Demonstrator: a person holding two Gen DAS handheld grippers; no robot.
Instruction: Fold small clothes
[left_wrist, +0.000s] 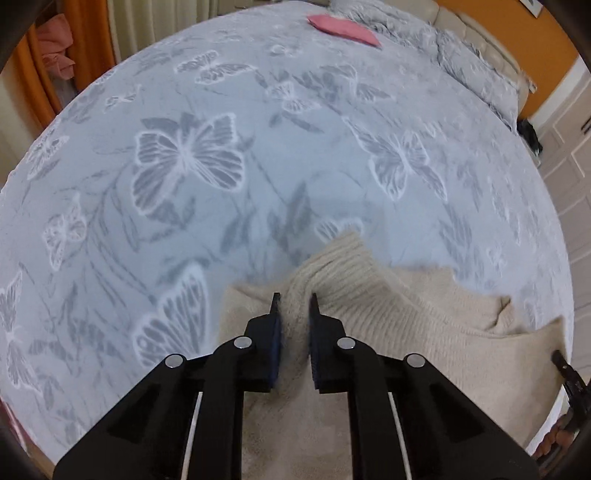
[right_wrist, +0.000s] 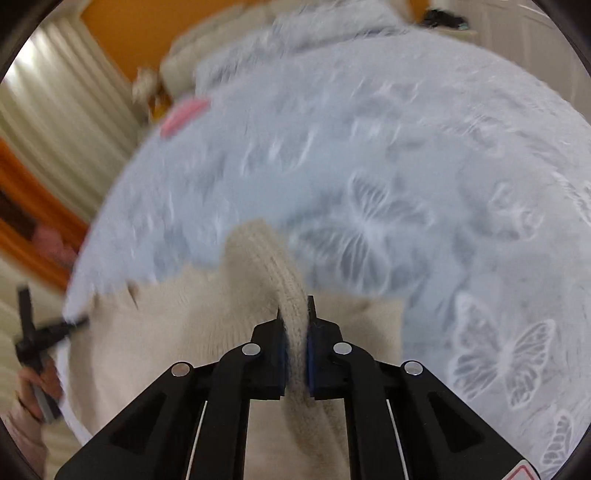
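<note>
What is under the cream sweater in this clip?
The cream sweater lies on the butterfly-print bedspread, which shows all around it. Whether anything else sits beneath it cannot be seen. Left gripper and right gripper pinch its fabric.

Soft even daylight, no glare; right wrist view motion-blurred, left sharper; fisheye bending + dark vignette at edges.

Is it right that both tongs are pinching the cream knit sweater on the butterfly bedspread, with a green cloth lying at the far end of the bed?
Not quite: the cloth at the far end is pink, not green, as the left wrist view shows. The rest holds: the left tongs and right tongs each pinch the cream knit sweater on the butterfly bedspread.
</note>
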